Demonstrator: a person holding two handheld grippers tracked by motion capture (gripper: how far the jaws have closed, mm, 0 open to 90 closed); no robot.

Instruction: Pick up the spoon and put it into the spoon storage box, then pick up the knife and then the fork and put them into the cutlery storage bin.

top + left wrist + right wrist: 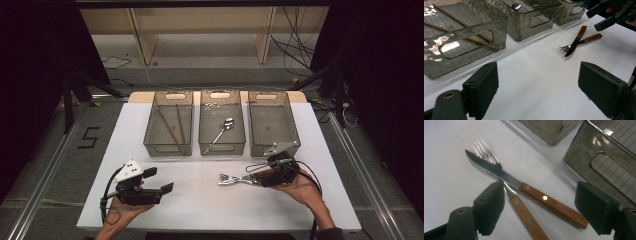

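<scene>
White desk [200, 200] carries a knife [524, 187] crossed over a fork [506, 187] between the right gripper [539, 207]'s open fingers [490, 207], tips pointing away; handle ends run out of frame. Left gripper [539, 92] gapes empty.

Dim room w/ black drapes both sides, grey floor [45, 165] w/ a taped "5" [88, 137], light wood shelf unit [200, 30] at back, loose cables [300, 50] on right.
</scene>
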